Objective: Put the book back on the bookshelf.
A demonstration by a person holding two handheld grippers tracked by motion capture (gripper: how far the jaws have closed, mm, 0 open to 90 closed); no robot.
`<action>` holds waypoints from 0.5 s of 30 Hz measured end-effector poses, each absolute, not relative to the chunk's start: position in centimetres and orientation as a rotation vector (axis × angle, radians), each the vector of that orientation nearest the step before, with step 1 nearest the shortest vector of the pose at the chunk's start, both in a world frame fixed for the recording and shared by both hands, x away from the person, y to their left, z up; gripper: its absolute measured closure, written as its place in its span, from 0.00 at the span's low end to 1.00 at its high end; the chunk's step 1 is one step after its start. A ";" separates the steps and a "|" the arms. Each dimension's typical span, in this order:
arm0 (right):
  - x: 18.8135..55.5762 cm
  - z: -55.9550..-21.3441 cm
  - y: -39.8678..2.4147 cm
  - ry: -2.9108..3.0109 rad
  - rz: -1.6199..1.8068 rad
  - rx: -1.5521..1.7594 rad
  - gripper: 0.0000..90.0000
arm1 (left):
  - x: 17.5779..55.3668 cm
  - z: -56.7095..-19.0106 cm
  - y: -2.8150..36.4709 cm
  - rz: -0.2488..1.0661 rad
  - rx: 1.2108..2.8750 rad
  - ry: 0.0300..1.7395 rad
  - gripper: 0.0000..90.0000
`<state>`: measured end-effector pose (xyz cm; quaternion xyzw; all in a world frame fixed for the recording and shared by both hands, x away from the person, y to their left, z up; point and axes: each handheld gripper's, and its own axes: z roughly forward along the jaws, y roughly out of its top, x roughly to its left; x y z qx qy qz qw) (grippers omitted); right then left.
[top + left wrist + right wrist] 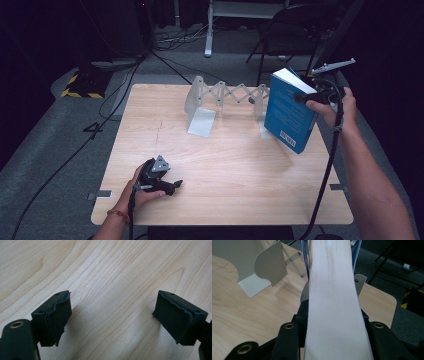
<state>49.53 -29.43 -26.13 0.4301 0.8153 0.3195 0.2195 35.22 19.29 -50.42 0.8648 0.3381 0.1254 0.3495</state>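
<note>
A blue book hangs tilted above the table's right side, its white page edge running up between the jaws in the right gripper view. My right gripper is shut on the book near its top edge. An expandable grey bookend rack stands at the table's back middle, its left plate showing beside the book. My left gripper rests low on the table near the front left. In the left gripper view it is open, with bare wood between the pads.
The light wooden table has rounded corners. Cables trail over the grey floor at the left, and a yellow-black striped block lies there. A dark folding chair and a white frame leg stand behind the table.
</note>
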 end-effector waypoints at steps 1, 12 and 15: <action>49.9 -26.1 -29.3 2.249 0.882 1.201 0.68 | 35.2 -50.4 19.3 0.325 2.240 0.876 0.16; 52.8 -26.9 -28.5 2.137 0.888 1.314 0.68 | 35.3 -50.4 19.3 0.323 2.240 0.873 0.16; 53.4 -27.4 -28.1 2.109 0.894 1.339 0.68 | 35.3 -50.4 19.3 0.326 2.242 0.868 0.16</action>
